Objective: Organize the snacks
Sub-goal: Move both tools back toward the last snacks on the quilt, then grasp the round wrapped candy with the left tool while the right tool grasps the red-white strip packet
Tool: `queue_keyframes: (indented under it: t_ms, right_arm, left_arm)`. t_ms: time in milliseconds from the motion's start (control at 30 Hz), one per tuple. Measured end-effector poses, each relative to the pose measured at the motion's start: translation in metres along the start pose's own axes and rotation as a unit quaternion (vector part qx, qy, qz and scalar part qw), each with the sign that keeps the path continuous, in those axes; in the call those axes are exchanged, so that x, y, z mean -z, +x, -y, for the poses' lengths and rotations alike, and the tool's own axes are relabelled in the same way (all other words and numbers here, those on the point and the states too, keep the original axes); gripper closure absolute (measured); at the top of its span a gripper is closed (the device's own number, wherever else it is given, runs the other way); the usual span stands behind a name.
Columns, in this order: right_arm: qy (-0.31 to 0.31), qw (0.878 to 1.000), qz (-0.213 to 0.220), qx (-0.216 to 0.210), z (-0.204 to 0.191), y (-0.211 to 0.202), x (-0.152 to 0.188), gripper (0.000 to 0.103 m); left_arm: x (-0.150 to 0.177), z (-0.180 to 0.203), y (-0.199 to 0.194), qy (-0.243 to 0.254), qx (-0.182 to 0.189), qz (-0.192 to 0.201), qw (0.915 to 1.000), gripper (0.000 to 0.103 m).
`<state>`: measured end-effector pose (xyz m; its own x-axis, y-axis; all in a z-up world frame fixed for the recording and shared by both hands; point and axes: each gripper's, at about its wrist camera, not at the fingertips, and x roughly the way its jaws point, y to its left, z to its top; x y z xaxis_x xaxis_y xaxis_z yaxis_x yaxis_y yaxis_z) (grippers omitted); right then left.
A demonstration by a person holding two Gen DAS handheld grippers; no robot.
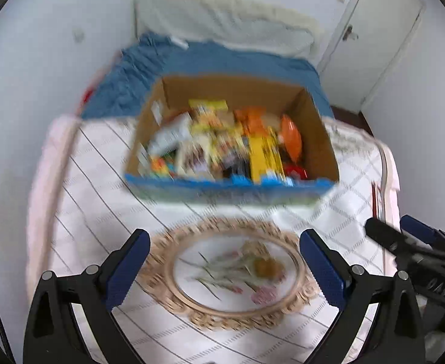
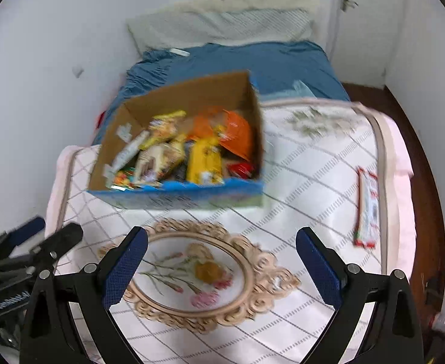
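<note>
Cardboard box [image 2: 177, 148] full of snacks [image 2: 192, 151], ahead of both grippers on quilted bed cover [image 2: 298, 188]. Left gripper [image 1: 224, 261] and right gripper [image 2: 221, 257] both spread wide, empty, side by side. Red-and-white wrapper [image 2: 366, 209] loose, ahead-right of right gripper, near cover edge. Suggested: right side takes wrapper flat, across narrow width, then into box. Blue blanket [image 2: 253, 60], pillow [image 2: 222, 21], white walls beyond; frames blurred.

Home bedroom: bed [image 2: 298, 163] with quilted cover, blue blanket [image 2: 253, 60], pillow [image 2: 222, 21] against white wall, door [image 1: 383, 24].
</note>
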<state>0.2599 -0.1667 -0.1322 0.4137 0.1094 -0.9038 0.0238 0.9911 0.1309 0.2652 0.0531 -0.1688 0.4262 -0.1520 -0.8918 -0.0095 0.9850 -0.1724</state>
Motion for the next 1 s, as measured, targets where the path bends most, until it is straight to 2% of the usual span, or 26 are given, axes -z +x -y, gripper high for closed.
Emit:
queue_keyframes:
  t_ms: [100, 200, 333, 500, 633, 1000]
  right_arm:
    - [0.036, 0.999, -0.025, 0.008, 0.035, 0.012, 0.009, 0.003]
    - [0.074, 0.996, -0.043, 0.021, 0.074, 0.025, 0.019, 0.003]
    - [0.123, 0.990, -0.061, 0.043, 0.128, 0.044, 0.025, 0.003]
    - [0.172, 0.980, -0.078, 0.063, 0.190, 0.074, 0.015, 0.003]
    - [0.191, 0.976, -0.087, 0.061, 0.223, 0.099, -0.001, 0.003]
    - [0.212, 0.968, -0.129, 0.032, 0.263, 0.177, -0.032, 0.005]
  left_arm:
    - [0.013, 0.009, 0.037, -0.012, 0.015, -0.050, 0.9986, 0.002]
    - [0.031, 0.019, 0.084, -0.031, 0.031, -0.113, 0.9927, 0.002]
    - [0.046, 0.033, 0.120, -0.044, 0.036, -0.159, 0.9857, 0.002]
    - [0.053, 0.044, 0.147, -0.057, 0.024, -0.190, 0.9799, 0.002]
    - [0.055, 0.049, 0.158, -0.077, 0.023, -0.202, 0.9760, 0.002]
    - [0.065, 0.056, 0.185, -0.121, 0.019, -0.231, 0.9653, 0.002]
